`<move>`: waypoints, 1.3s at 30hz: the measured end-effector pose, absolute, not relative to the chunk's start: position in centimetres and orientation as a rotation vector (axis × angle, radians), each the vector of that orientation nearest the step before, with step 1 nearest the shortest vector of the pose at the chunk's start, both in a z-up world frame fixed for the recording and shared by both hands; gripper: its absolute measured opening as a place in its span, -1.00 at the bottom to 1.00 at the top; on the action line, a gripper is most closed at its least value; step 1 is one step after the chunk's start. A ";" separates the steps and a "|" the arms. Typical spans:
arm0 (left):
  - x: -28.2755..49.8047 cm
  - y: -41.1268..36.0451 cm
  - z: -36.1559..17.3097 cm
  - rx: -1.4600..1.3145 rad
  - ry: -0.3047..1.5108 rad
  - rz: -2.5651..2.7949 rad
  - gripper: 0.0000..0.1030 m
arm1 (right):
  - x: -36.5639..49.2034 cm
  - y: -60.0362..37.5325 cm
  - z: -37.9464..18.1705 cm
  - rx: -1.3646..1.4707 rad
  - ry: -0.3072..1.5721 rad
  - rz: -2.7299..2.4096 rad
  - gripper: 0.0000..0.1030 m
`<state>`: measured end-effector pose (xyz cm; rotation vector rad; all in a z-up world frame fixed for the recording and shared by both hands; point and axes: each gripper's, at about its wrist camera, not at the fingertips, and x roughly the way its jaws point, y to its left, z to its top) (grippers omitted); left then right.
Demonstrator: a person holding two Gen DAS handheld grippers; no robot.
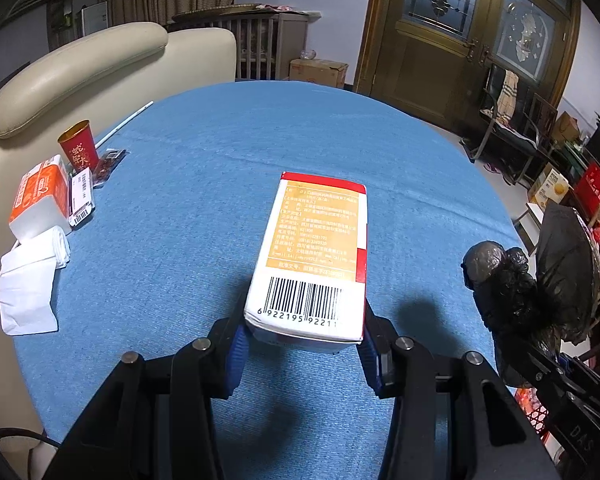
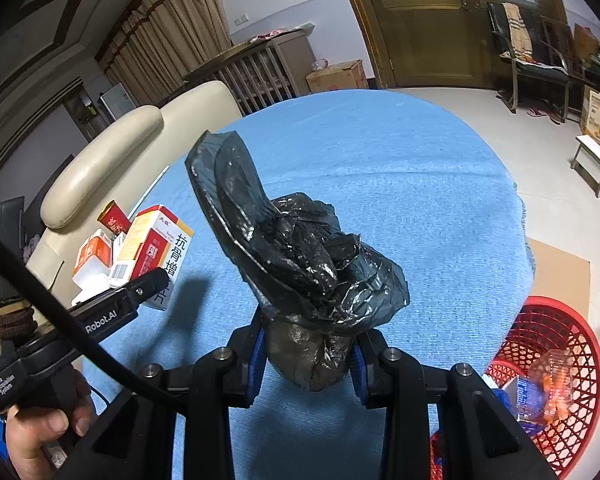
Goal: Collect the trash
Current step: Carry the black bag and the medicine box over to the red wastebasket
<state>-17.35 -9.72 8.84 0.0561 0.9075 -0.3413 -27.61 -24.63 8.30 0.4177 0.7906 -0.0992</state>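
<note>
The round table with a blue woven cloth (image 1: 204,168) is the landmark here. The left gripper (image 1: 304,344) holds a white, orange and red cardboard medicine box with a barcode (image 1: 312,256) above the near middle of this table; its blue pads (image 1: 236,354) press on the two long sides of the box, so the jaws stand partly open, as wide as the box. The box is lifted clear of the cloth, and its far end points toward the far edge of the table.

The right gripper (image 2: 308,354) is nearly closed on a crumpled black plastic bag (image 2: 300,264), which bulges up and out above the fingers, over the near right part of the table. In the left wrist view this same bag hangs at the table's right edge.

At the left edge of the table lie an orange and white tissue pack (image 1: 40,200), a red paper cup with gold print (image 1: 78,150), a small white box with a barcode (image 1: 80,198) and a folded white paper tissue (image 1: 26,288).

On the floor beside the near right edge of the table stands a red plastic mesh basket (image 2: 572,344) with some wrappers inside. A person's hand (image 2: 40,432) grips the handle of the left gripper.
</note>
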 end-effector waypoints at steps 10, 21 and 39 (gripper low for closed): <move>-17.7 -10.2 9.0 0.071 0.902 -0.367 -0.04 | -27.9 -24.5 8.3 0.429 0.781 -0.113 -0.28; -18.2 -11.2 9.0 0.087 0.899 -0.403 -0.04 | -28.8 -24.6 8.4 0.442 0.761 -0.141 -0.28; -20.0 -13.2 9.0 0.124 0.906 -0.475 -0.04 | -32.1 -26.7 8.6 0.478 0.731 -0.207 -0.28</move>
